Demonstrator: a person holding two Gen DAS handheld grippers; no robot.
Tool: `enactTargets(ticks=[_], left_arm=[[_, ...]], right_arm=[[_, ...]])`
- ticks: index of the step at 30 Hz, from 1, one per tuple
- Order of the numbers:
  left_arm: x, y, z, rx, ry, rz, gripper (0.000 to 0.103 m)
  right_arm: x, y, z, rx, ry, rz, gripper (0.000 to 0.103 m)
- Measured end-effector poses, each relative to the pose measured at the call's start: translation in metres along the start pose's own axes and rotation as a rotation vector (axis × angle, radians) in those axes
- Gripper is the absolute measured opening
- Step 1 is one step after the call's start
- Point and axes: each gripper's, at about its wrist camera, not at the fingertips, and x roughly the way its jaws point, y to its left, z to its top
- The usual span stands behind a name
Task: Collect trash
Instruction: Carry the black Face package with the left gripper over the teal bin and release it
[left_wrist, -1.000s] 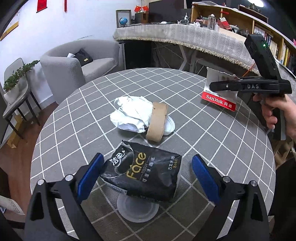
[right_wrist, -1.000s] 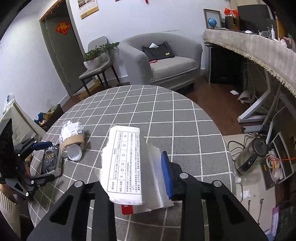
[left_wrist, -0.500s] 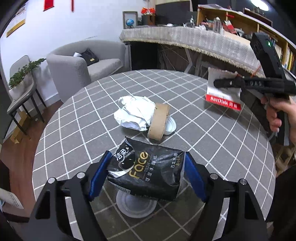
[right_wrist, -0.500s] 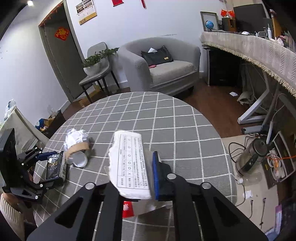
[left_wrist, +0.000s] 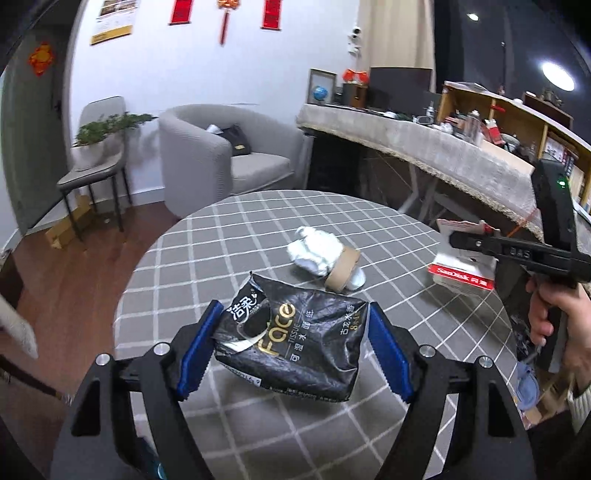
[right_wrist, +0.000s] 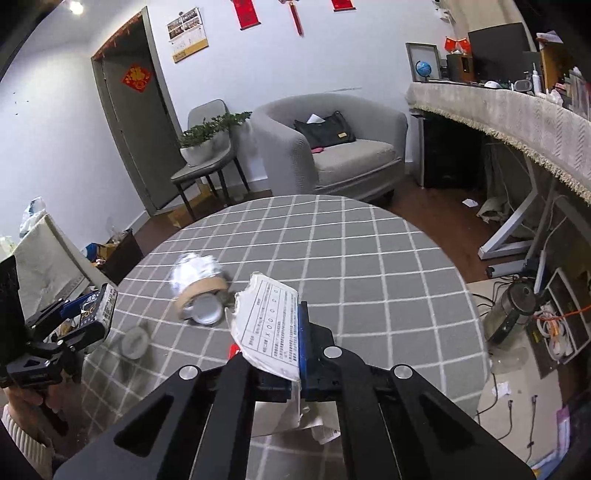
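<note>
My left gripper (left_wrist: 291, 349) is shut on a black tissue packet (left_wrist: 295, 338) and holds it above the round table (left_wrist: 221, 254). It also shows at the left of the right wrist view (right_wrist: 92, 306). My right gripper (right_wrist: 284, 332) is shut on a white SanDisk package (right_wrist: 271, 328), held above the table; the package shows in the left wrist view (left_wrist: 461, 273). On the table lie a crumpled white paper (left_wrist: 314, 251), a brown tape roll (left_wrist: 341, 267) and a clear plastic lid (right_wrist: 135, 341).
A grey armchair (right_wrist: 332, 147) and a chair with a potted plant (right_wrist: 207, 147) stand beyond the table. A draped counter (left_wrist: 424, 147) runs along the right. Cables and a kettle (right_wrist: 509, 310) lie on the floor at the right.
My left gripper closed on the black tissue packet and lifted it off the table, uncovering the lid. My right gripper rose with the SanDisk package.
</note>
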Motion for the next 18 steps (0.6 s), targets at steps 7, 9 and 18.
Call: enactTargets(ticks=[7,9,18], left_arm=[[-0.026,-0.002,-0.016,-0.05,-0.024,0.059,0.079],[-0.033,-0.002,-0.021,-0.067,-0.026,0.07,0.079],[-0.06,0.007,-0.041,-0.082,-0.032,0.152,0.079]], right_arm=[[-0.015,0.027,-0.017,-0.02,-0.009,0.032,0.002],[-0.019,0.038,-0.023,-0.034,-0.009,0.045,0.002],[-0.031,0.081,-0.04,-0.09,-0.011,0.103,0.002]])
